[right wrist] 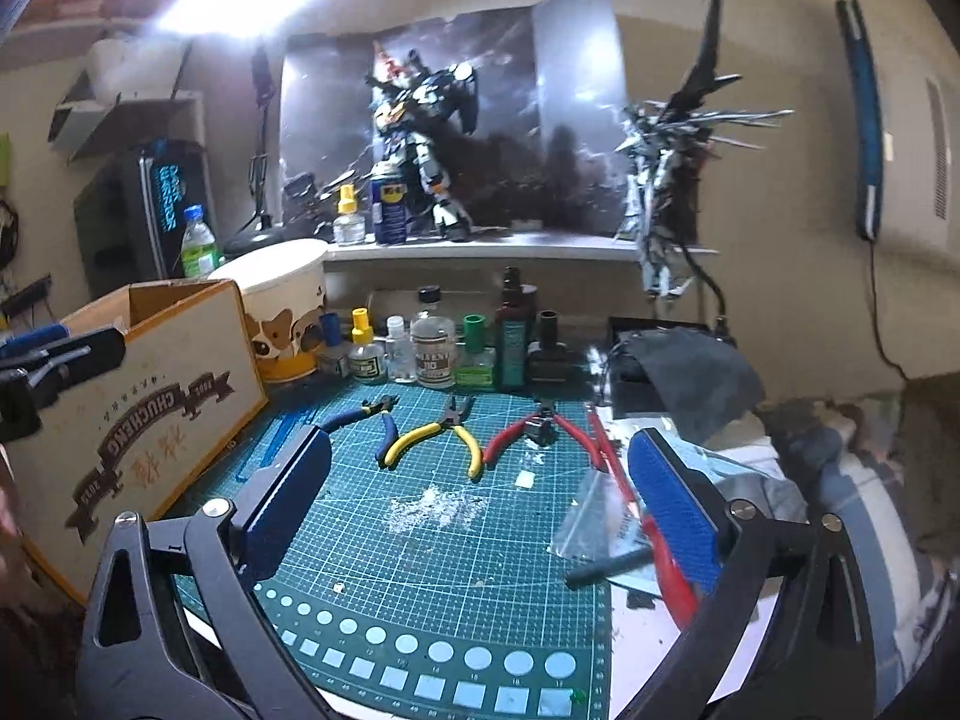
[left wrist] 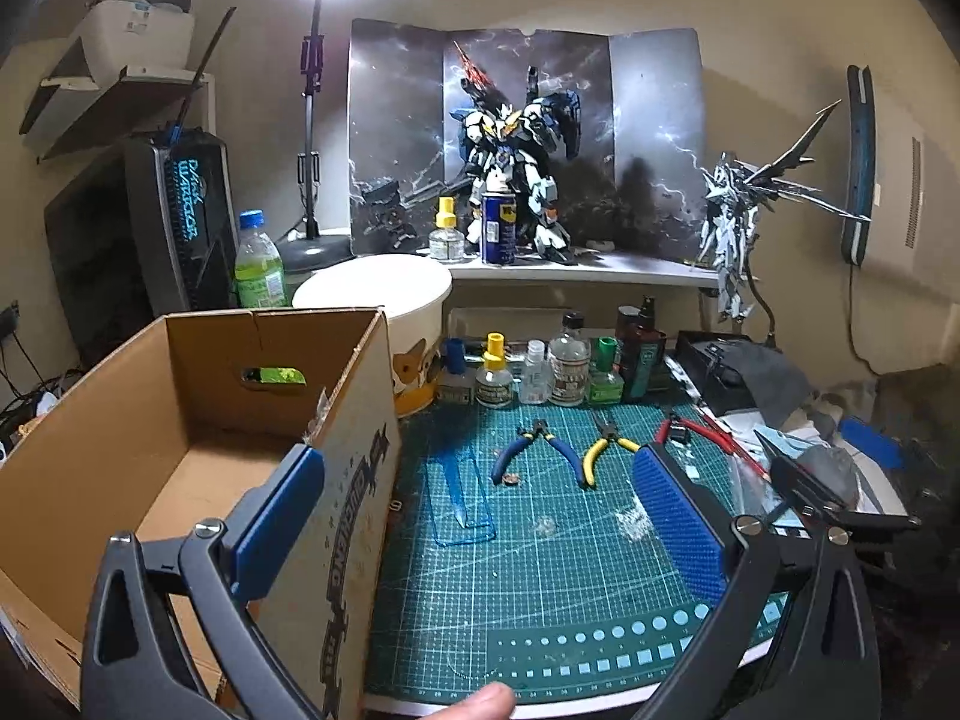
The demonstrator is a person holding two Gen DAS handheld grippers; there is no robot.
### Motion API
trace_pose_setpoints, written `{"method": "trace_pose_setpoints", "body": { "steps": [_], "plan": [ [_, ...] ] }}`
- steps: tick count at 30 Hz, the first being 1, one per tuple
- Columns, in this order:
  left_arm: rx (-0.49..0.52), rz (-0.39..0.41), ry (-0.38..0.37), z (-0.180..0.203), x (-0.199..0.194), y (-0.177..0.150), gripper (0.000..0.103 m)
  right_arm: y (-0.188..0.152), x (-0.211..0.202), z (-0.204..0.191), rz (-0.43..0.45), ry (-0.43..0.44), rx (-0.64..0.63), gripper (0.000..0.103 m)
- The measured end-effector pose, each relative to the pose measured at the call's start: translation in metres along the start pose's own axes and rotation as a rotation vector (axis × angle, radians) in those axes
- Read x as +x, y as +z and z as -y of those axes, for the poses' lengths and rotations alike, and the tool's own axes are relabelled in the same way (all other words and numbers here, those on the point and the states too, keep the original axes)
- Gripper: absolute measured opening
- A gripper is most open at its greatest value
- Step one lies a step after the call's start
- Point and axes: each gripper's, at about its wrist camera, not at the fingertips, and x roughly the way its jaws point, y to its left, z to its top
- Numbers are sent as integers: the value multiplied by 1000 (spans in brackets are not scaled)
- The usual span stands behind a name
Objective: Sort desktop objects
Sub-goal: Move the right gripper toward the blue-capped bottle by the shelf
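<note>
Both grippers hang over a green cutting mat on the table, jaws wide apart and holding nothing. The left gripper straddles the right wall of an open cardboard box — its left finger sits over the box's inside, its right finger over the mat. The box stands at the left edge of the mat, its printed side facing right.

The right gripper is above the middle of the mat. Beyond it, three pairs of pliers lie side by side, handles toward the near edge: blue-handled pliers on the left, yellow-handled pliers in the middle, red-handled pliers on the right. A clear blue plastic strip lies flat on the mat between the box and the blue pliers. A small clear bag rests near the right finger, partly over the mat's right edge.

Along the far edge of the mat stands a row of small bottles, with a white tub at its left end, just behind the box. On the shelf above — a robot model and a blue spray can.
</note>
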Motion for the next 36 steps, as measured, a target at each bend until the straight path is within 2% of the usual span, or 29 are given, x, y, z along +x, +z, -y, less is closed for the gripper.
{"method": "trace_pose_setpoints", "body": {
  "steps": [2,6,8,11,14,18,22,24,29,32,36],
  "plan": [
    [1,-17,-17,-3,0,1,103,0,6,-1,6,8,-24,97],
    [-16,-56,-44,-12,-1,5,103,8,23,0,1,54,-32,78],
    [-44,-51,-51,-19,-5,8,103,14,37,-3,-11,88,-45,74],
    [-48,-31,-13,-27,-17,15,103,25,57,-14,7,155,-97,73],
    [-29,-8,53,-34,-27,21,103,37,87,-33,16,242,-141,69],
    [-27,29,190,-51,-32,27,103,49,137,-63,-13,314,-190,53],
    [-12,61,369,-65,-29,28,103,53,187,-97,-33,346,-235,53],
    [-21,43,408,-70,-25,30,103,54,209,-111,-48,348,-247,53],
    [-23,17,388,-80,-24,35,103,57,257,-143,-69,341,-312,52],
    [-38,7,375,-88,-24,36,103,56,279,-149,-74,341,-348,37],
    [-75,-11,353,-99,-19,37,103,53,296,-141,-98,312,-323,35]
  ]
}}
